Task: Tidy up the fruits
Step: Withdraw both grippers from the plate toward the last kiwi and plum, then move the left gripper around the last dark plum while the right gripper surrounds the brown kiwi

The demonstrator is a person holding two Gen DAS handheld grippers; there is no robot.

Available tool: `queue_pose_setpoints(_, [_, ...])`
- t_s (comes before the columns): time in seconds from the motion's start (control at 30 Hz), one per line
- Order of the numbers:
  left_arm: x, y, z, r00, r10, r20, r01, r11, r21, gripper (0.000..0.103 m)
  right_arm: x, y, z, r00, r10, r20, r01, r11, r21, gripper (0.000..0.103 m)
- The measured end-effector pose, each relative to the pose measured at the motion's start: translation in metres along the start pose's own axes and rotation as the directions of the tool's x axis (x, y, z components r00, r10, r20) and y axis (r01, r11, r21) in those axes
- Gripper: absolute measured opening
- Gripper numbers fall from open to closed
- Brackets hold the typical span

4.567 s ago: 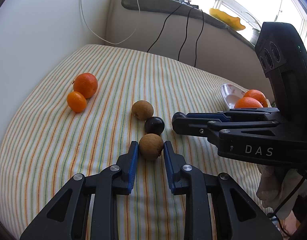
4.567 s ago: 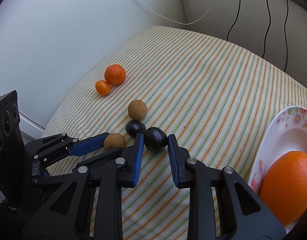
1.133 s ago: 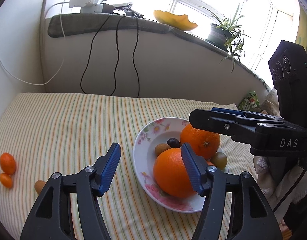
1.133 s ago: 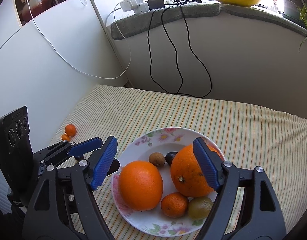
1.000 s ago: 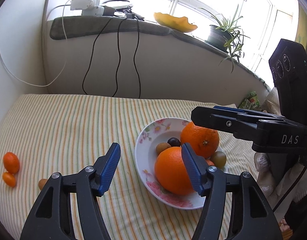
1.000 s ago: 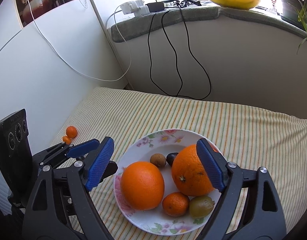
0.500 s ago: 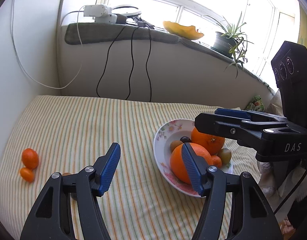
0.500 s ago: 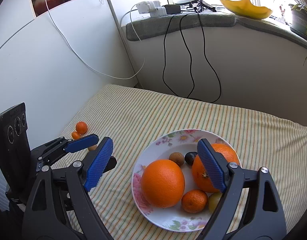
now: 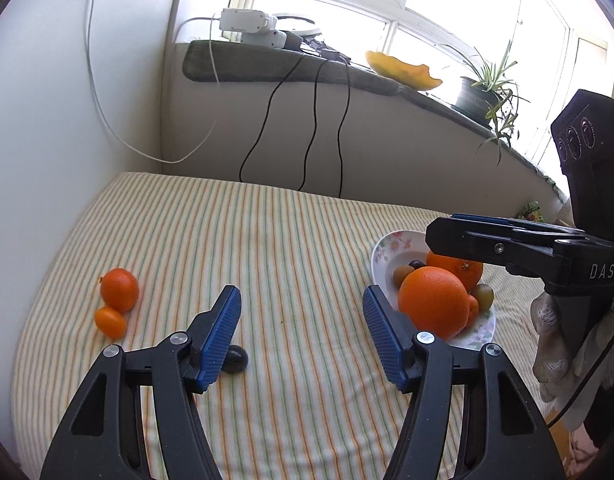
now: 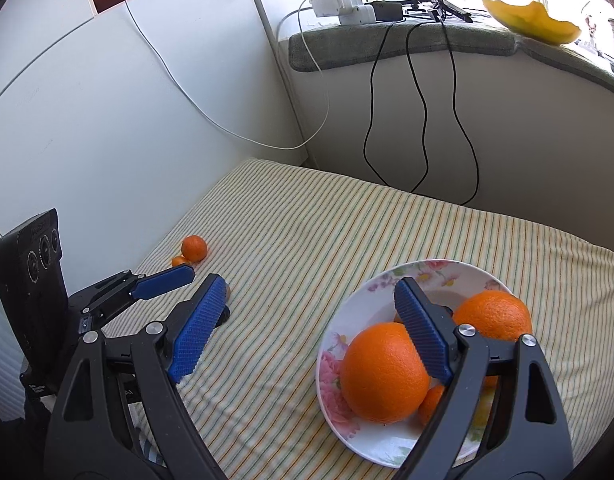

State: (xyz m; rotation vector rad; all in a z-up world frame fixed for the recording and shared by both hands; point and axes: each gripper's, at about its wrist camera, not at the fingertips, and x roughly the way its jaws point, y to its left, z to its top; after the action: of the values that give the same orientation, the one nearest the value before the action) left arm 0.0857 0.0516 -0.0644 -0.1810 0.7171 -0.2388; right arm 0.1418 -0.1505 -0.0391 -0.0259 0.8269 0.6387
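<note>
My left gripper [image 9: 301,304] hangs open over the striped cloth with nothing between its blue pads. A dark plum [image 9: 235,358] lies on the cloth, half hidden behind its left finger. Further left a tangerine [image 9: 119,289] touches a kumquat [image 9: 110,322]. My right gripper [image 10: 309,292] is also open and empty, above the left edge of the flowered plate [image 10: 427,270]. The plate holds two big oranges [image 10: 381,372] [image 10: 493,314], a small tangerine [image 10: 431,400] and some smaller fruits. From the left wrist view the right gripper [image 9: 433,236] reaches over the plate [image 9: 387,246].
White walls close the cloth-covered surface on the left and at the back. Black cables [image 9: 315,132] and a white cable [image 10: 235,132] hang from a padded windowsill with a power strip [image 9: 249,26], a yellow dish [image 9: 403,72] and a potted plant [image 9: 483,96].
Both views have swung left: the plate has slid toward the right and the tangerine pair toward the middle. The dark plum has come into view beside my left finger. Both jaws keep their width.
</note>
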Motion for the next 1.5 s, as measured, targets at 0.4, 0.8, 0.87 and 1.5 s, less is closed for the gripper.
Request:
queue_pose_setpoints(0.4, [-0.016, 0.053, -0.024, 0.998, 0.056, -0.017, -0.058, 0.995, -0.083, 0.062, 0.032, 0.029, 0.004, 0.996, 0.07, -0.057, -0.072, 0.997, -0.025, 0.089])
queue_pose_setpoints(0.8, [0.003, 0.05, -0.041, 0.997, 0.01, -0.079, -0.017, 0.996, -0.088, 0.051, 0.08, 0.055, 0.001, 0.975, 0.139, -0.171, -0.144, 0.99, -0.014, 0.071])
queue_pose_setpoints(0.87, [0.008, 0.05, -0.041, 0.996, 0.005, -0.092, -0.013, 0.996, -0.091, 0.049, 0.09, 0.059, 0.001, 0.968, 0.158, -0.196, -0.161, 0.987, 0.0, 0.066])
queue_pose_setpoints(1.5, [0.031, 0.05, -0.041, 0.989, -0.013, -0.144, -0.001, 0.995, -0.098, 0.039, 0.169, 0.072, -0.007, 0.903, 0.269, -0.335, -0.24, 0.963, 0.125, 0.044])
